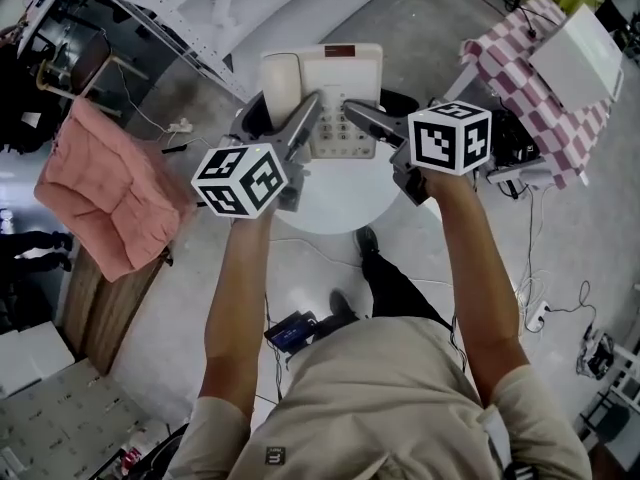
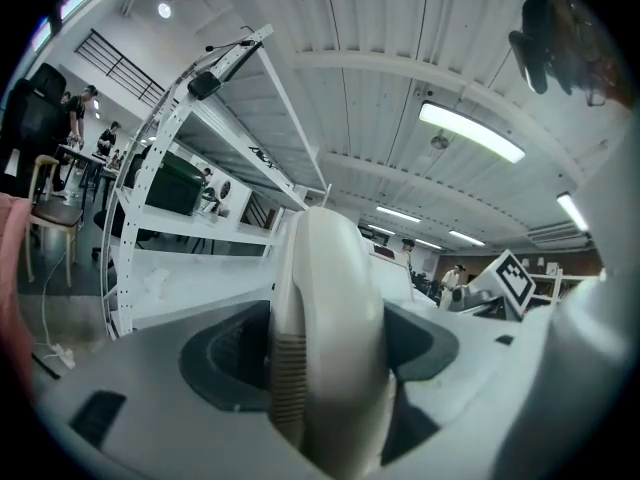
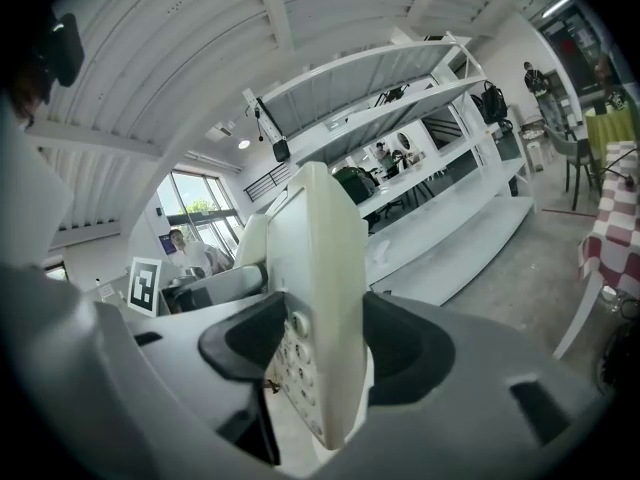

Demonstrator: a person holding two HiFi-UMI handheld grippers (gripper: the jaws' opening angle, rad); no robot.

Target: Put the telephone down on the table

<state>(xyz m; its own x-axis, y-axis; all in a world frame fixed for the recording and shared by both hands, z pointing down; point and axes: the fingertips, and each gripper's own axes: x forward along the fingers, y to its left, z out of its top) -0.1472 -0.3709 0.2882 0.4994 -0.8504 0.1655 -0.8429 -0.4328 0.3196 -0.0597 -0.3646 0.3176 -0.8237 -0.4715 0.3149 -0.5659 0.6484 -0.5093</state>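
A cream desk telephone [image 1: 325, 93], handset on its left side and keypad in the middle, is held over the far part of a round white table [image 1: 330, 208]. My left gripper [image 1: 308, 120] is shut on the handset [image 2: 325, 338], which fills the gap between its jaws in the left gripper view. My right gripper [image 1: 356, 114] is shut on the phone's body [image 3: 318, 288] by the keypad edge. Both gripper views look upward to the ceiling, and the phone appears tilted. Whether its base touches the table is hidden.
A pink cushion [image 1: 110, 188] lies on a wooden bench at the left. At the right stands a checked-cloth table [image 1: 545, 93] with a white box [image 1: 578, 50] on it. White shelving [image 1: 220, 13] runs beyond the table. Cables and a power strip [image 1: 535, 316] lie on the floor.
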